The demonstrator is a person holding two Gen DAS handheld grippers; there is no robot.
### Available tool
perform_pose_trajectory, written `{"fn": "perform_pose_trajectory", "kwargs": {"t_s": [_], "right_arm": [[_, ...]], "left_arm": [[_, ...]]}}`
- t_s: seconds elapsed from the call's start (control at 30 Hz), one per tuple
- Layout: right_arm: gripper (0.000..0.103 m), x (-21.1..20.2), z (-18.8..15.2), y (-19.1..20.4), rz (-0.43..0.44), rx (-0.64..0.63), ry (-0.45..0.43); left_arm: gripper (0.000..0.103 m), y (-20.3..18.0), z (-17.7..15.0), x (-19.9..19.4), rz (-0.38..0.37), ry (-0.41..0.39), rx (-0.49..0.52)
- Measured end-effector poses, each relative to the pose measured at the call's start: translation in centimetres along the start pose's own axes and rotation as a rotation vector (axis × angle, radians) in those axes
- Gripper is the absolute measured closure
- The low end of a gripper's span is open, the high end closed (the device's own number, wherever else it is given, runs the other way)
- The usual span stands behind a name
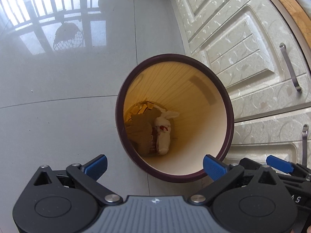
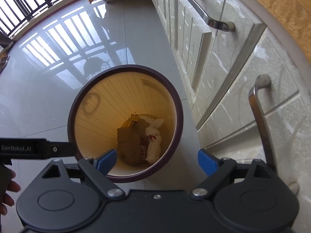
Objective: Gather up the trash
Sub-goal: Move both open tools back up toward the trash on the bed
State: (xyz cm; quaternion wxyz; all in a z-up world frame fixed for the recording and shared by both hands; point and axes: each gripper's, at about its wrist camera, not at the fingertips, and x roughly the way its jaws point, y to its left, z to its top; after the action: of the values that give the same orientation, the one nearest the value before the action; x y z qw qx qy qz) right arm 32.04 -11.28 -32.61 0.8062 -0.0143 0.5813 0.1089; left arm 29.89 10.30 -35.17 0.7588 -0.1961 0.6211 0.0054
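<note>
Item: bin point(image 1: 124, 89), trash point(image 1: 163, 134) at bottom. Left gripper point(image 1: 154, 167) and right gripper point(image 2: 156, 162) above rim, both spread, empty. Advice: descend centred, avoid wall.

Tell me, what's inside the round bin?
The bin holds brown cardboard pieces, a knotted white bag and a small yellow box. Anything underneath them is covered, so I cannot see it.

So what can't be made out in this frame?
- Trash bin bottom, both views: cardboard and a white wrapper cover what lies beneath.
- Wrapper print: too small.
- Left gripper in the right view: cut off by the left edge.
- Countertop: cropped at the right edge.
</note>
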Motion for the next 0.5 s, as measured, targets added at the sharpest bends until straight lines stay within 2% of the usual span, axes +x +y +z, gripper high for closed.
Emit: {"fn": "perform_pose_trajectory", "kwargs": {"t_s": [0.23,0.5], "right_arm": [[0.001,-1.8,-0.5,0.4,0.024,0.018,-0.011],[0.000,-4.2,-1.0,1.0,0.002,0.025,-0.040]], "left_arm": [[0.000,-0.1,-0.8,-2.3,0.036,-0.036,0.065],[0.000,-0.1,-2.0,-5.4,0.059,-0.086,0.120]]}}
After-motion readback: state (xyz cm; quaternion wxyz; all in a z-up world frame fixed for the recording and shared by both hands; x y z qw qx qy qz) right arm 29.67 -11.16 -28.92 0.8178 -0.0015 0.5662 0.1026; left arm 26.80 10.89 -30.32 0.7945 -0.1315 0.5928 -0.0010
